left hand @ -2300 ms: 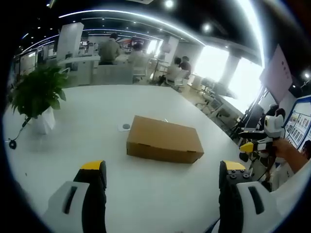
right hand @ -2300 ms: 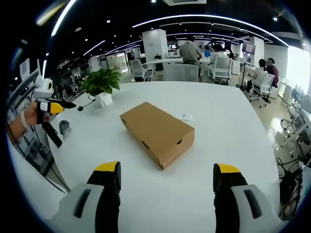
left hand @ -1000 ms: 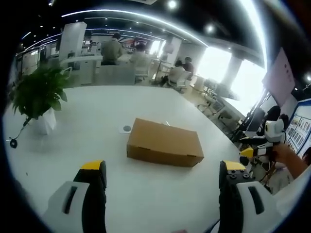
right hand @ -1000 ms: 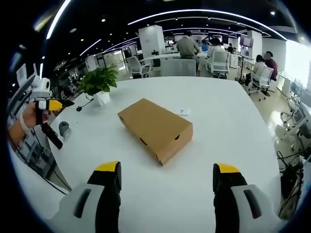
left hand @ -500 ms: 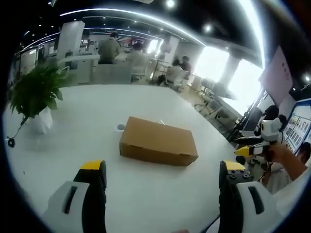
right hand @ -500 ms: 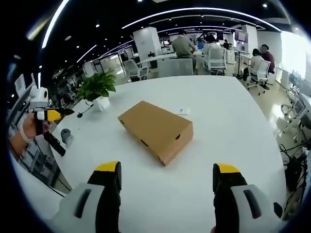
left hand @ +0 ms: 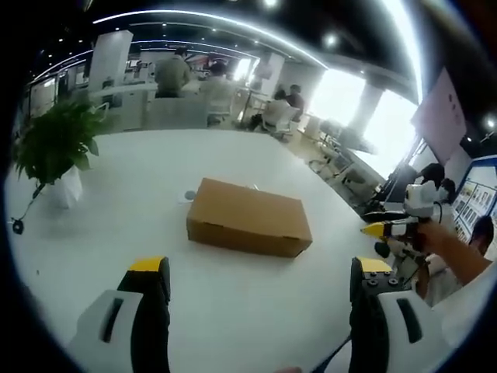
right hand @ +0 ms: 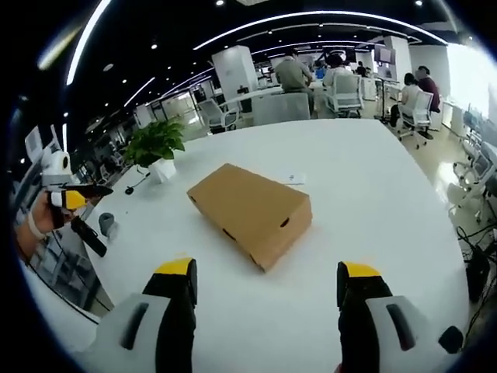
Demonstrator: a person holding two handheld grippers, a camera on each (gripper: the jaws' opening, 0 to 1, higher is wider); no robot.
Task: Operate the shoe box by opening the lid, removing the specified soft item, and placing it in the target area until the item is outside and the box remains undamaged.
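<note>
A closed brown cardboard shoe box lies flat near the middle of a large white table, its lid down all round; in the right gripper view the same shoe box sits at an angle, one corner towards the camera, with small cut-outs along its near side. The left gripper hangs above the near part of the table, well short of the box, its yellow-tipped jaws spread wide with nothing between them. The right gripper is likewise released and bare, also well apart from the box. A potted green plant stands towards the table's far edge, and a small white card lies just beyond the box. Seated people and office chairs occupy the background.
</note>
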